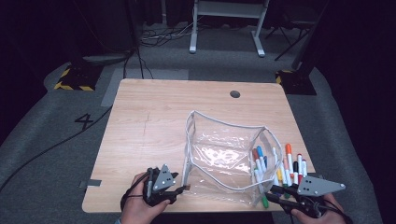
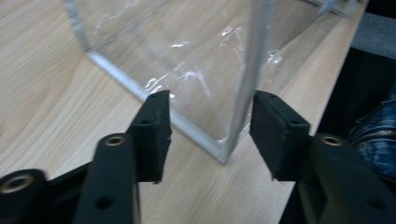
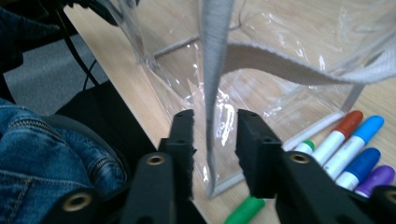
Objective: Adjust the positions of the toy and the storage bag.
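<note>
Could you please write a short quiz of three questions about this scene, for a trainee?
1. True or false: the markers lie to the left of the clear bag in the high view.
2. What stands between the jaws of the right gripper?
A. a grey-trimmed edge of the bag
B. a marker
C. a cable
3. Fill in: the jaws of the left gripper stand on either side of a vertical ____ edge of the bag, without pressing on it.

Key
1. False: they lie at its right side.
2. A
3. corner
</note>
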Available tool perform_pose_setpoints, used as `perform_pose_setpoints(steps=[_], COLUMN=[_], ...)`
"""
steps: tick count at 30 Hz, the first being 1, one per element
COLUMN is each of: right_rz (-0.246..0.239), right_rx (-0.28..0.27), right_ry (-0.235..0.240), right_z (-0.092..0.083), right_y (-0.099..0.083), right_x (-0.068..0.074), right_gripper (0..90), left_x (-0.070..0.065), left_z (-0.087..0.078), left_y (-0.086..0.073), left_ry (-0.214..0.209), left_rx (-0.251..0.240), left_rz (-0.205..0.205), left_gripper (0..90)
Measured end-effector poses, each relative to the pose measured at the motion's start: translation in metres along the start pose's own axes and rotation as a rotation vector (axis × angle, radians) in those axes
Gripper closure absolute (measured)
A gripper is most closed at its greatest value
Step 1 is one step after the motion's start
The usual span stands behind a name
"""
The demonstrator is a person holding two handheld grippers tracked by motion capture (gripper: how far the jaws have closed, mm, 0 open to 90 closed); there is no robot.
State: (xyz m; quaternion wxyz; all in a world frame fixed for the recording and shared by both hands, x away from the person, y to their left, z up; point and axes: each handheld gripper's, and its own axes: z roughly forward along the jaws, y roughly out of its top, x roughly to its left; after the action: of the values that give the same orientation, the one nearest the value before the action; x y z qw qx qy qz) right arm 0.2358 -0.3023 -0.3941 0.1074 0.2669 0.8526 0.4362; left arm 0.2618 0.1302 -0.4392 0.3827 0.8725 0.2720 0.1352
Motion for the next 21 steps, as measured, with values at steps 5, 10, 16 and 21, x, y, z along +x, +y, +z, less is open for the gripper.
perform_pose_setpoints(steps=[5, 10, 16, 21], right_rz=[-0.018, 0.017, 0.085, 0.146], right_rx=[0.042, 0.051, 0.057, 0.065], right_ry=[-0.010, -0.038, -0.117, -0.194], right_z=[-0.008, -0.015, -0.025, -0.033], right_y=[0.001, -0.008, -0.023, -0.038], right_x=[-0.014, -0.031, -0.053, -0.072], right_gripper=[56.2, 53.4, 50.9, 50.7], left_x=[0.017, 0.042, 0.060, 0.072], left_z=[-0.008, -0.011, -0.010, -0.005], left_y=[-0.011, -0.022, -0.032, -0.040], left_ry=[0.004, 0.048, 0.071, 0.090], left_rx=[0.021, 0.016, 0.027, 0.043], left_rz=[-0.015, -0.036, -0.060, -0.079], left_gripper=[36.1, 34.9, 33.9, 32.0])
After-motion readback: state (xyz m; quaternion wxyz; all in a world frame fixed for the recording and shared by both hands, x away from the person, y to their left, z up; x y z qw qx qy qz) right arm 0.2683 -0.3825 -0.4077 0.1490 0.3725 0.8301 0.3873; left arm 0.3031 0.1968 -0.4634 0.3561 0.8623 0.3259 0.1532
